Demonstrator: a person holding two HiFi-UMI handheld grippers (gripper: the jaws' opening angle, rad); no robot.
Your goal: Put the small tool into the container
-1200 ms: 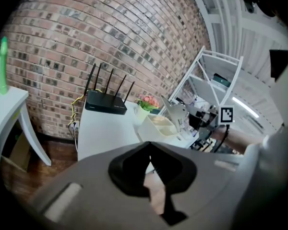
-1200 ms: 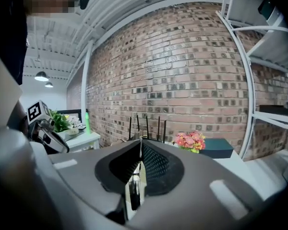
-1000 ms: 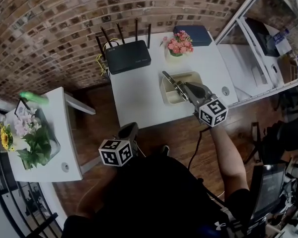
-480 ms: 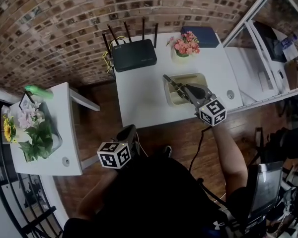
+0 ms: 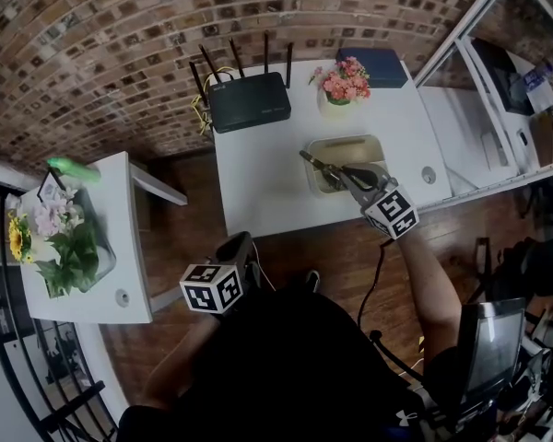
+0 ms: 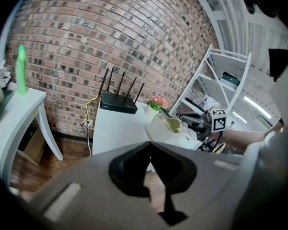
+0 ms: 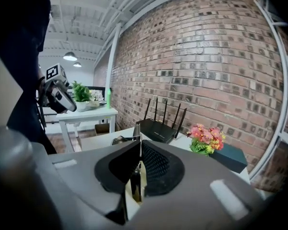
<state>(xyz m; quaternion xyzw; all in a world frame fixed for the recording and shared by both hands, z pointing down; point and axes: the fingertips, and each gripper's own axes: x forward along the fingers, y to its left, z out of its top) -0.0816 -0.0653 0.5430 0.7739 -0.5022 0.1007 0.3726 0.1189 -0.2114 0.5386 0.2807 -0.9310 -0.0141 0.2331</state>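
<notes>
Right gripper (image 5: 348, 175), centre-right, reaches over the container (image 5: 346, 141), jaws clamped on the tool (image 5: 315, 162), whose rear end is hidden; left gripper (image 5: 241, 240), lower centre, jaws together.

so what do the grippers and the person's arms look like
The left gripper and right gripper have grey bodies, black fingers and a white cube with black square markers each. A black cable hangs from the right one. The person wears a dark short-sleeved top.
</notes>
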